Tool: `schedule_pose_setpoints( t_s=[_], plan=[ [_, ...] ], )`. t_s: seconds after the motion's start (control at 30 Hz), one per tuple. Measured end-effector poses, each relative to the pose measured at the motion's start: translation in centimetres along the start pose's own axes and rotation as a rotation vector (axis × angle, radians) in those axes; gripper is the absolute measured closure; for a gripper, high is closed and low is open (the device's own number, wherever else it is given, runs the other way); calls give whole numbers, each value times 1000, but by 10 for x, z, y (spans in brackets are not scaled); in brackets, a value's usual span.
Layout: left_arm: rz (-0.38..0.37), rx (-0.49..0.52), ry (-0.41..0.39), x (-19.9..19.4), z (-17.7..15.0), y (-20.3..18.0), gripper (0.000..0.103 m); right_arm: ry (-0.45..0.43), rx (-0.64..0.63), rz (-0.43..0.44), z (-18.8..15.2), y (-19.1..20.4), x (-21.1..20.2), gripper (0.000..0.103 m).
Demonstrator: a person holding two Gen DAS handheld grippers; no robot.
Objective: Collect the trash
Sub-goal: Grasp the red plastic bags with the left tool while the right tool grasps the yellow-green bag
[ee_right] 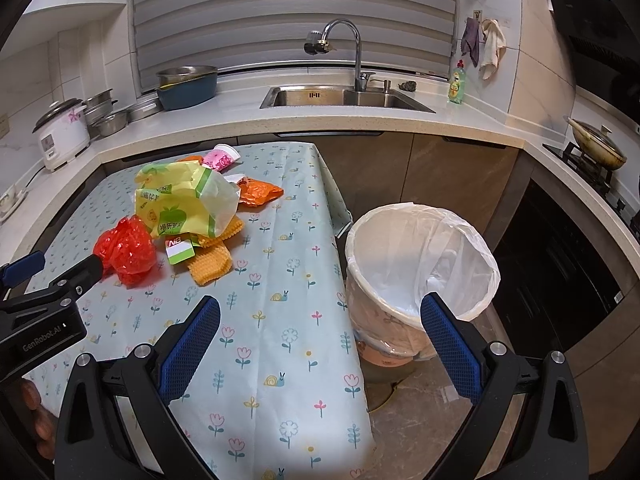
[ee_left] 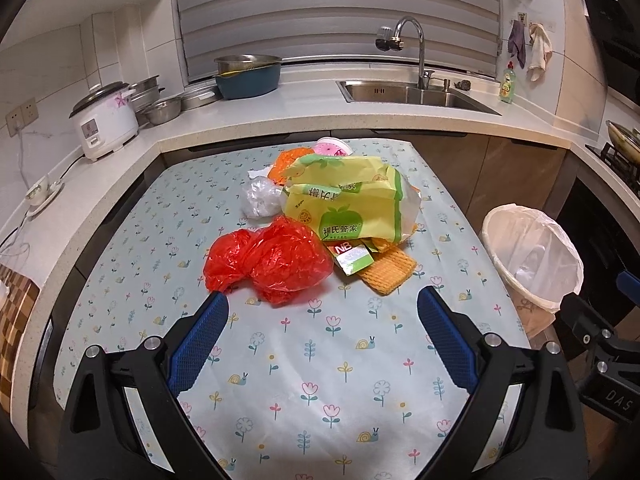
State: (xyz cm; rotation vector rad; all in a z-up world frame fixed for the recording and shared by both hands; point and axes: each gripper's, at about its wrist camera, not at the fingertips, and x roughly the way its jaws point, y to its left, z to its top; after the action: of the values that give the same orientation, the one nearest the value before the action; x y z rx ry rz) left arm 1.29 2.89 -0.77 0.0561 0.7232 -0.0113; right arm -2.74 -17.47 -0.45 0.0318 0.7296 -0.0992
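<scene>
A pile of trash lies on the flowered tablecloth: a crumpled red plastic bag, a yellow-green wrapper, an orange foam net, a clear bag and a pink cup. My left gripper stands open just short of the red bag, nothing between its fingers. A bin lined with a white bag stands on the floor right of the table. My right gripper is open over the table's right edge, empty. The same red bag and wrapper show at the left there.
A counter wraps around behind with a rice cooker, metal bowls, a blue basin, a sink with faucet and a dish soap bottle. A stove with a pan stands at the right.
</scene>
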Motion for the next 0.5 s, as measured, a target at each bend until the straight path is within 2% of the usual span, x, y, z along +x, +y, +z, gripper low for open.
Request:
schedule_pose_setpoints(
  t_s=[0.13, 0.4, 0.5],
  plan=[
    [-33, -65, 49, 12, 3, 20, 11, 1, 1, 6, 4, 4, 5, 7],
    [-15, -153, 103, 44, 10, 61, 11, -4, -13, 24, 21, 27, 27, 7],
    [-19, -157, 129, 62, 13, 71, 11, 2, -12, 36, 28, 37, 41, 7]
  ],
)
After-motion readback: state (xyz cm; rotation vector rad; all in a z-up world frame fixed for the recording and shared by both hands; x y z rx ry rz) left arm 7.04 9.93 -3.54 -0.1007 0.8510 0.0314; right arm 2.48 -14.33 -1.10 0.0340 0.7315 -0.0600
